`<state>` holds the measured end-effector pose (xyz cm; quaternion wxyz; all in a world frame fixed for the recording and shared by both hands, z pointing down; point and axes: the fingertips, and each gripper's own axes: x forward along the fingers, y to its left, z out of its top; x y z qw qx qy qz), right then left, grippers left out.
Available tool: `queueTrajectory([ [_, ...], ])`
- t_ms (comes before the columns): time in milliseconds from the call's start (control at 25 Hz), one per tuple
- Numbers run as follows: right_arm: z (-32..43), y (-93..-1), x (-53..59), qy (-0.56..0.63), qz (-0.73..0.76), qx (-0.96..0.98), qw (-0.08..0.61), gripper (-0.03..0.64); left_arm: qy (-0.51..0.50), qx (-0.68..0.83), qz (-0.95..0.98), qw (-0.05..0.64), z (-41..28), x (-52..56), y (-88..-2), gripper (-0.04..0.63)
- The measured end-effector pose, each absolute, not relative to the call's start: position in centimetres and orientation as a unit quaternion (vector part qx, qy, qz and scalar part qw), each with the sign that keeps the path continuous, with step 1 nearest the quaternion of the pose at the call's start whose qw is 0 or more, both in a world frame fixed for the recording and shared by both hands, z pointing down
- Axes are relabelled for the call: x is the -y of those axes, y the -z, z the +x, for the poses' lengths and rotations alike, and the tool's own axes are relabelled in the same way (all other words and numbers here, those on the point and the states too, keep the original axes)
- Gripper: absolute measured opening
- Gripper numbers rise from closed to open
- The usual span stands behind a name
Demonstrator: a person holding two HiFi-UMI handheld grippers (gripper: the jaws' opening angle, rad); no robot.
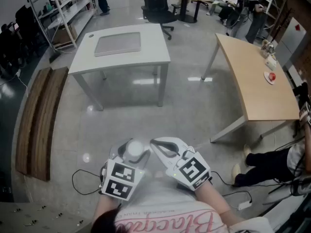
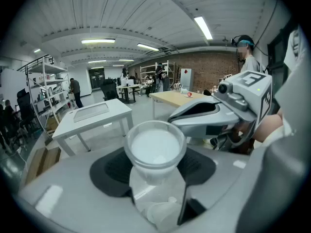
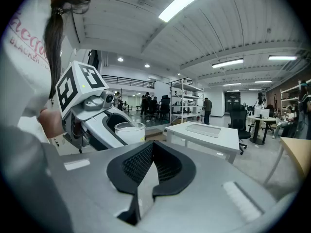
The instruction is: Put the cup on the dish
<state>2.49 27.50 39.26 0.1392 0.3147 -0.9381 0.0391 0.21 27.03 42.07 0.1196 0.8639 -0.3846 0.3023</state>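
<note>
Left gripper [image 2: 155, 165] held the white cup [image 2: 155, 144] upright, its jaws partly apart and pressed against the cup's sides, close to the person's body and above the floor. Right gripper [image 3: 151, 150] was empty, its jaws together. A small dish [image 1: 270, 76] lay on the wooden table [image 1: 248, 89], well apart from the cup.

Open floor [image 1: 189, 111] ahead, white table [image 1: 154, 45] and wooden table [image 1: 249, 81] beyond.
</note>
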Motion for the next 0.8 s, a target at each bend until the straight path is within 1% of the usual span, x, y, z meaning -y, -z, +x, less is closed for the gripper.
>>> queueTrajectory([
  [480,1.8,-39.5,-25.5,-0.038,0.308,0.94,0.141,0.0,-0.287,0.393,0.865,0.124,-0.6,-25.2,-42.0,0.258],
  [720,2.2,-40.4,-23.3,-0.041,0.296,0.94,0.167,0.0,-0.279,0.401,0.863,0.128,-0.5,-22.7,-41.9,0.259],
  [800,2.4,-40.7,-22.2,-0.048,0.299,0.939,0.166,0.002,-0.277,0.403,0.863,0.129,-0.5,-21.7,-41.8,0.259],
])
